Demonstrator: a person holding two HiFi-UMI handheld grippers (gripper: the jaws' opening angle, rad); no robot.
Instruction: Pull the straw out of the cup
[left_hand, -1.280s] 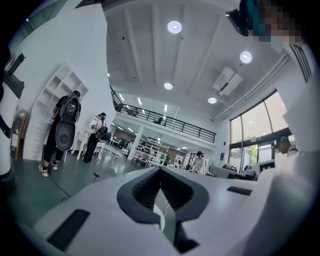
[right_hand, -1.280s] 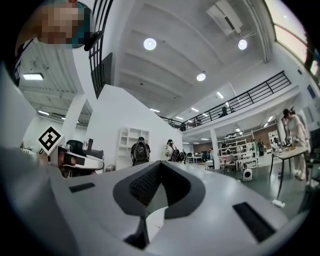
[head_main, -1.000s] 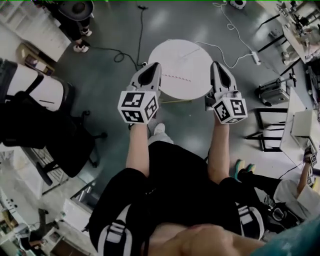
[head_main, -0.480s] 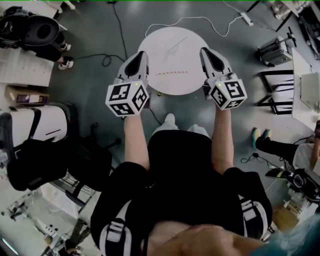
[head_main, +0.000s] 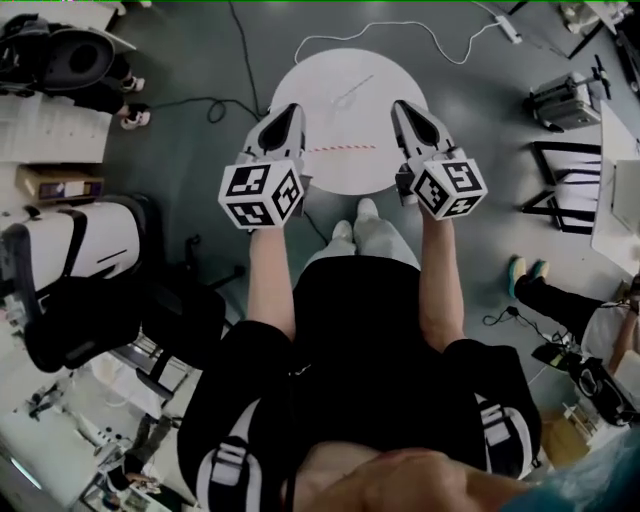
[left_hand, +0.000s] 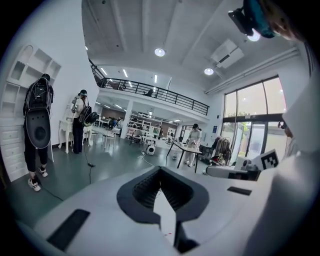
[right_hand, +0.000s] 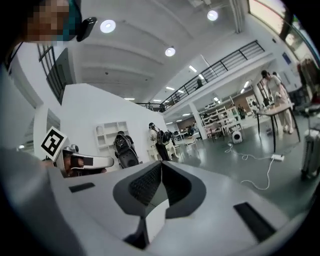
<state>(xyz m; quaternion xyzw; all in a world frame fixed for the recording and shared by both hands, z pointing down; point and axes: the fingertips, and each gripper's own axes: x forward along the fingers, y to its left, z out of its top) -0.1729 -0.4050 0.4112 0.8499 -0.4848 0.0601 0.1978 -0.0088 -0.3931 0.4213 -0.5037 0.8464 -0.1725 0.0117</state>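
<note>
The striped straw (head_main: 340, 149) lies flat on the round white tabletop (head_main: 330, 75), between the left gripper (head_main: 289, 110) and the right gripper (head_main: 401, 105). Both grippers' jaws are pressed together and empty.

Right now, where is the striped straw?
Head view: the striped straw lies flat on the round white table, between the left gripper and the right gripper.
</note>
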